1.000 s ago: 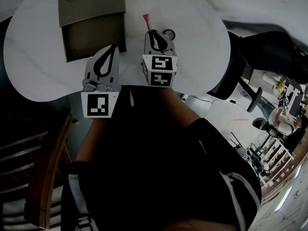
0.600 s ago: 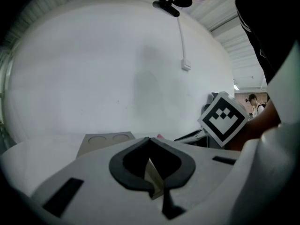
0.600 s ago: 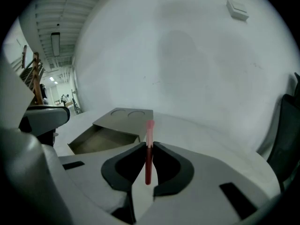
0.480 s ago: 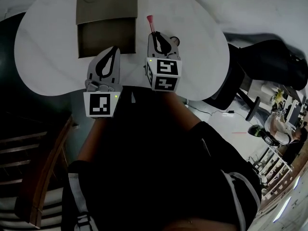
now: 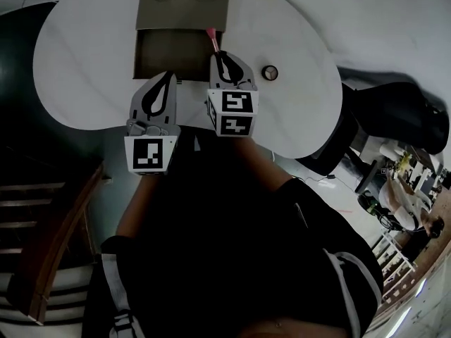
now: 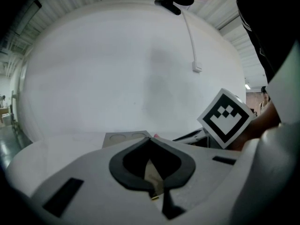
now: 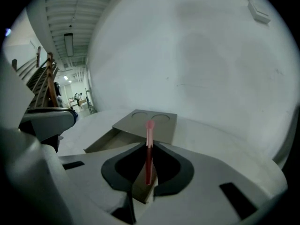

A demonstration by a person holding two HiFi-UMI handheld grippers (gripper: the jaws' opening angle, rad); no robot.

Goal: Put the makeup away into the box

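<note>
The right gripper has carried the pink-tipped makeup stick from beside the box to above the right edge of its open tray.
Its jaws are clenched on the stick, pink tip pointing forward. The left gripper is just beside it, jaws pressed together on nothing. The box lies on the white table; a small round thing lies apart, to the right.
</note>
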